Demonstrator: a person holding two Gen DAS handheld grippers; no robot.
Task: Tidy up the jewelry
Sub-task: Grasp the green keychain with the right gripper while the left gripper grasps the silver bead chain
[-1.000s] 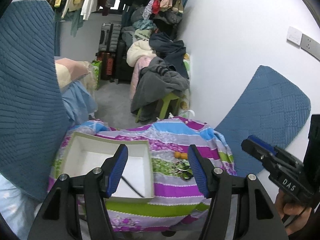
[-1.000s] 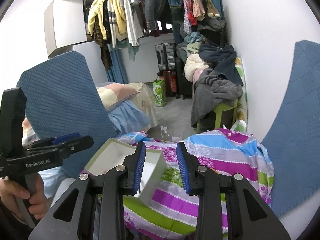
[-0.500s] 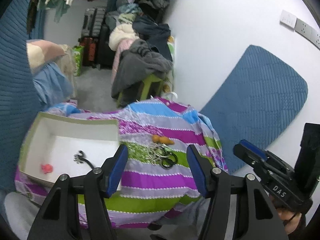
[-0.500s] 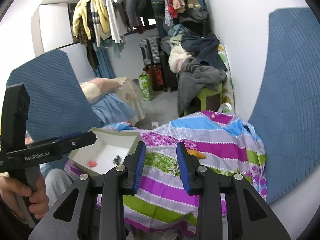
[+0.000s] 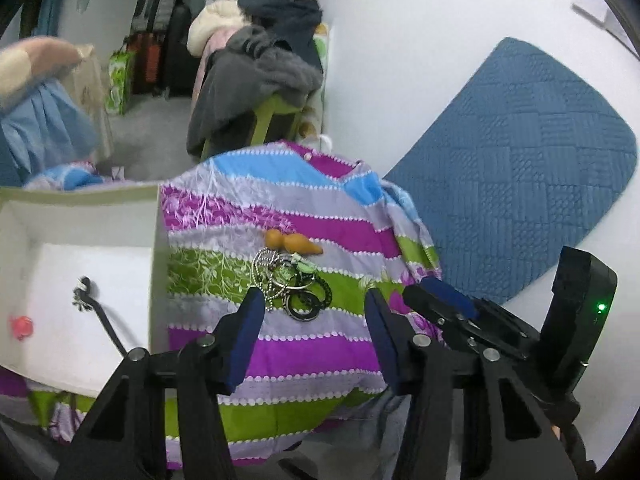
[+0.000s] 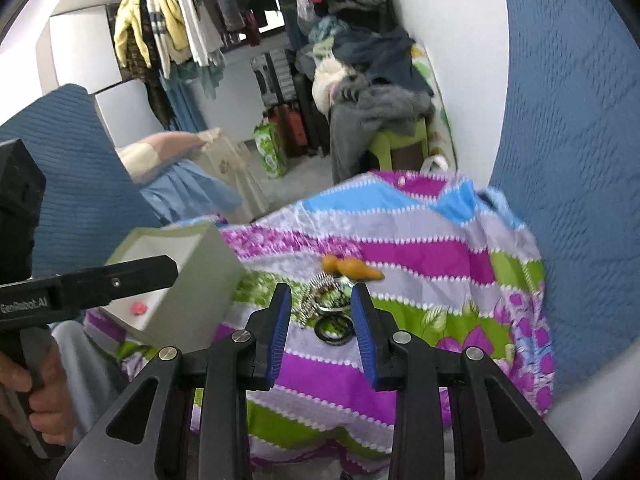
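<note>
**Both grippers lowered toward the jewelry pile**

Nearest, in the left wrist view: left gripper [image 5: 314, 312], jaws half wide and just been closing, nothing between the pads. Compared with a second ago, seen much lower and closer over the striped cloth [image 5: 304, 344]. Beside it on the right: right gripper [image 5: 440, 300], also come down, now near the cloth edge.

In the right wrist view: right gripper jaws narrow but not shut, empty, aimed straight at the pile. Held by a hand [image 6: 36, 392] at the lower left: the left gripper's handle.

Just beyond the fingertips: jewelry pile [image 5: 292, 284] on the cloth, with a bead chain, dark rings and an orange gourd-shaped piece [image 5: 294, 242] touching its far side. Not yet touched by any pad.

To the left: white box [image 5: 158, 240], already holding a black cord [image 5: 96, 308] and a small red piece [image 5: 22, 326].

Probably the approach to the next pick; most of the jewelry still outside the box.

Farther: blue cushion [image 5: 520, 168] against the wall, clothes heap [image 5: 256, 68] behind.
</note>
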